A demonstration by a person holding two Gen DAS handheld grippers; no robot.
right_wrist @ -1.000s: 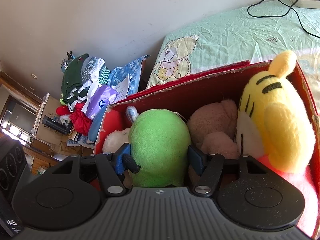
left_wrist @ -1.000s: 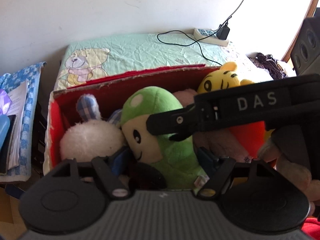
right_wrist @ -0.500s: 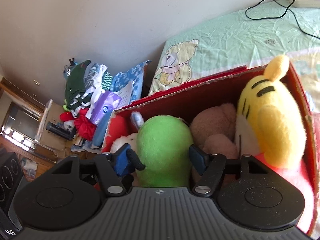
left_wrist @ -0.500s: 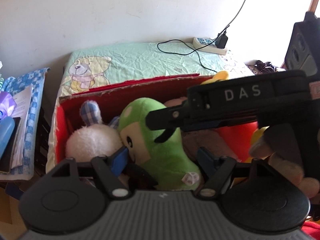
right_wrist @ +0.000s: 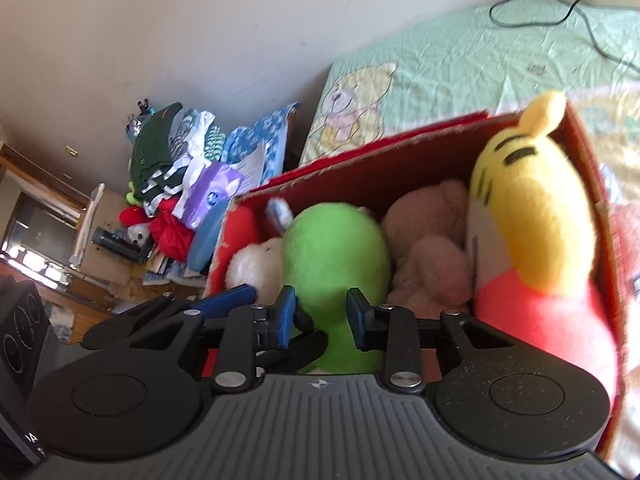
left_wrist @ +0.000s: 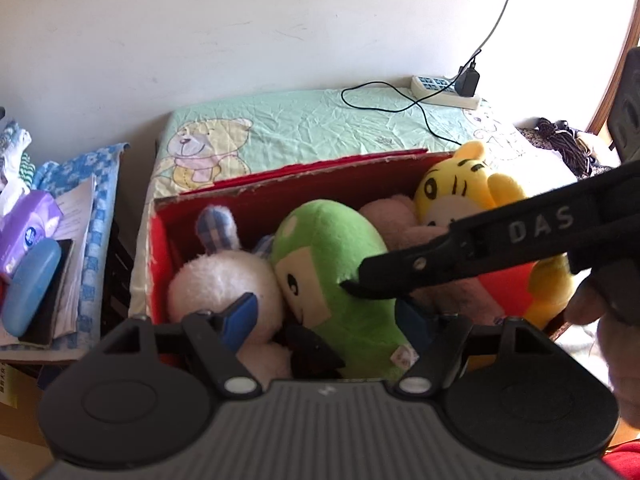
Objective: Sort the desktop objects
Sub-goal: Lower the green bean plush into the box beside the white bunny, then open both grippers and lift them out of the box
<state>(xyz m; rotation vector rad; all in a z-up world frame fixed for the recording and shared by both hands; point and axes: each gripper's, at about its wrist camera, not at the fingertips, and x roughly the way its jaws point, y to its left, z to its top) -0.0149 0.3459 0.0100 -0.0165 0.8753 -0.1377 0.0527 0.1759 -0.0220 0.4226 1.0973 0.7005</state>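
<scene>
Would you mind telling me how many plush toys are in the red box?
4: a white plush at the left, a green plush beside it, a tan plush behind, and a yellow tiger plush at the right. More may lie hidden underneath.

Both views look down from close above the near rim of the red box, along their own fingers, toward the wall and the green bear-print cloth beyond. The left wrist view faces straight ahead, with the right gripper crossing from the right; the right wrist view sits further right and is tilted, angled leftward. They share the box and the green plush among the toys
</scene>
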